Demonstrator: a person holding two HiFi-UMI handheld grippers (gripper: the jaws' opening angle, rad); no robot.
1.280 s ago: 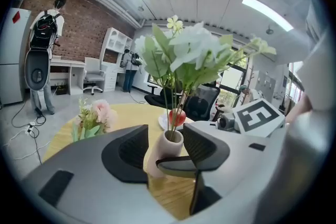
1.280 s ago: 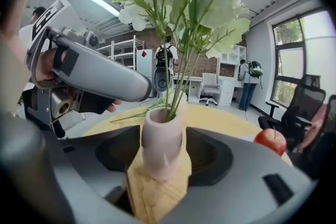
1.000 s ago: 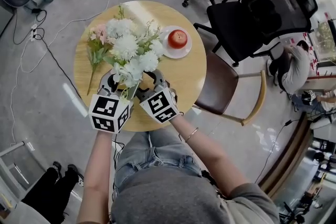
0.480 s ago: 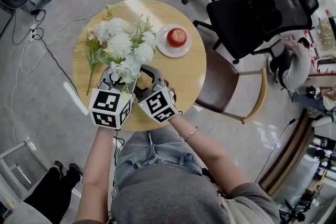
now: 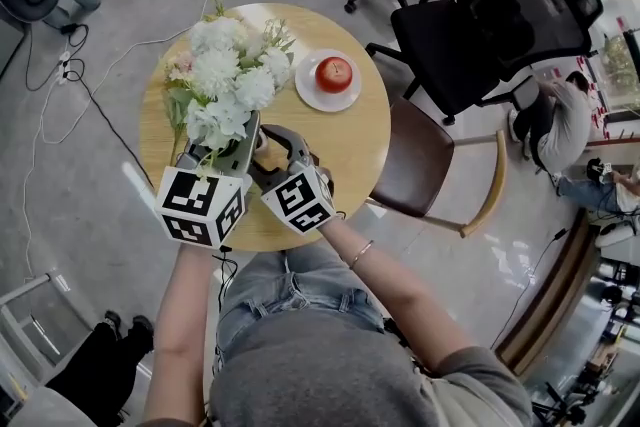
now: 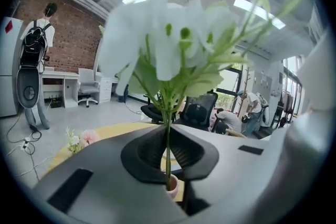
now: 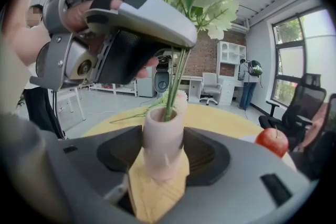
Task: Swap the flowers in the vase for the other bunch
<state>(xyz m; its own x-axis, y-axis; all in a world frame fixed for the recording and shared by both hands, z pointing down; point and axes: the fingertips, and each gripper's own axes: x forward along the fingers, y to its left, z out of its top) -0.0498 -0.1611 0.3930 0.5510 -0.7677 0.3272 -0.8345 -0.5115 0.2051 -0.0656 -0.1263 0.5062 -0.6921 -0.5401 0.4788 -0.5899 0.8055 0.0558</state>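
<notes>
Near the left edge of the counter (image 5: 350, 145) lay the pink bunch (image 5: 180, 73), waiting its turn. Just right of it, the left gripper (image 5: 238, 143) had just been closing and was pinched tight on the thin green stems of the white bunch (image 5: 228, 80), whose ends were still down in the mouth of the vase (image 7: 163, 139). The right gripper (image 5: 272, 153) was clamped on the vase's sides at the counter's near edge.

To my eye the stems wanted a straight upward pull along the neck while the right gripper pinned the vase. Any sideways drag could tip it or snag a leaf on the rim. Towards the right edge, the apple (image 5: 334, 73) sat on its plate (image 5: 308, 90), well clear.

I could read no brand or lettering, only black-and-white square markers on the grippers' cubes.
</notes>
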